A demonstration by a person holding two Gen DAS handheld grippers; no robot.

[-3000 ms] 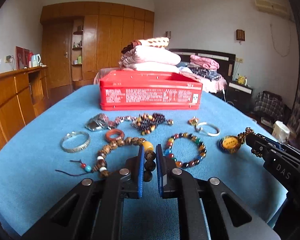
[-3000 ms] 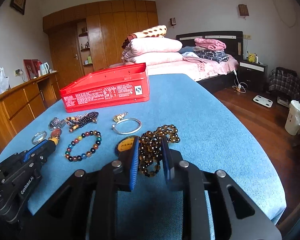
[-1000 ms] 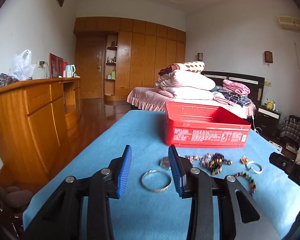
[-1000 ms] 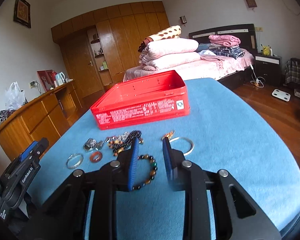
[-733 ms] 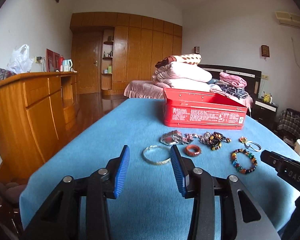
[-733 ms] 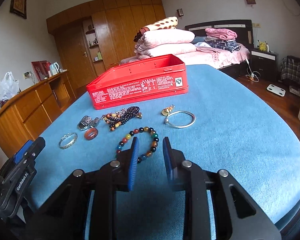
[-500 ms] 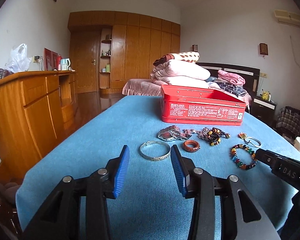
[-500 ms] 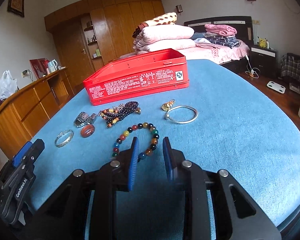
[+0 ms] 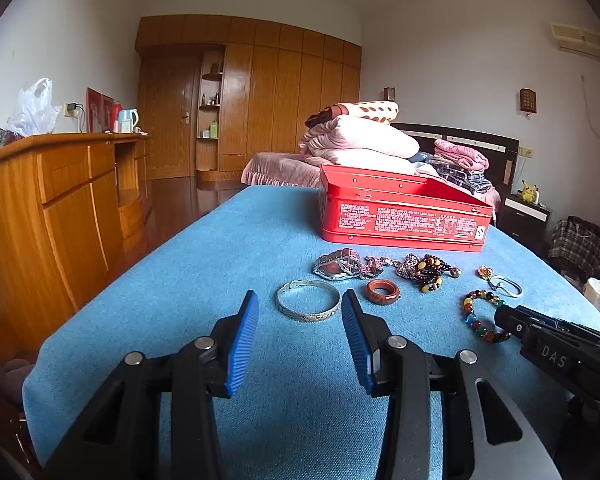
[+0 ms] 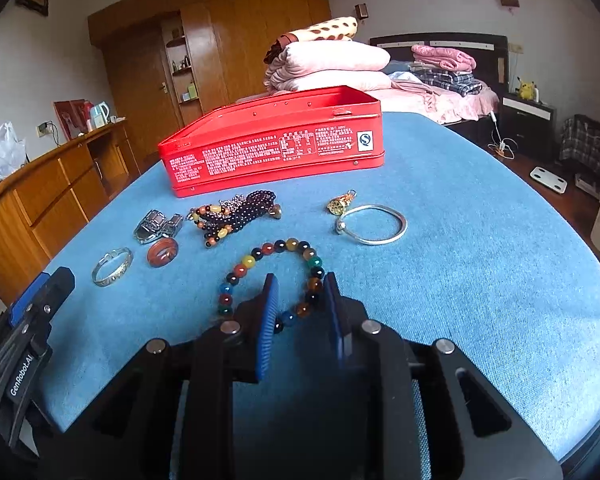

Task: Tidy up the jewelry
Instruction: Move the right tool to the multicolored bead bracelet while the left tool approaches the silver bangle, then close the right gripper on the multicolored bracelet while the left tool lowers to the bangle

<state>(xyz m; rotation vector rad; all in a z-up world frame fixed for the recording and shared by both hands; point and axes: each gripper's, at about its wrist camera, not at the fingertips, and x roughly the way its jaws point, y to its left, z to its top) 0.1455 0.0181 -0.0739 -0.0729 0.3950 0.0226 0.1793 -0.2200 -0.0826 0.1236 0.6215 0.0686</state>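
Both hand-held grippers had dropped closer to the blue-covered table (image 9: 260, 220) than 1 second before, and the jewelry sat larger in each view.

Left wrist view: the left hand-held gripper (image 9: 300, 312) pointed gently downward, its 2 blue pads well apart with nothing between them. The silver bangle (image 9: 308, 306) lay flat on the cloth just beyond the tips, framed by them. Past it lay the reddish ring (image 9: 383, 291), a metal watch (image 9: 337, 266) and a tangle of dark beads (image 9: 425, 267) that was hard to sort into pieces. The open red tin (image 9: 403, 216) stood behind them all. The right hand-held gripper (image 9: 511, 322) cut in from the right edge and covered part of the multicolored bead bracelet (image 9: 475, 312).

Right wrist view: the right hand-held gripper (image 10: 298, 298) tilted more steeply down, its jaws narrow and closing, with the near arc of the multicolored bead bracelet (image 10: 276, 248) between them; whether the pads touched the beads could not be told. The thin silver bangle (image 10: 373, 224) lay apart to the right, beside a small gold charm (image 10: 339, 204).
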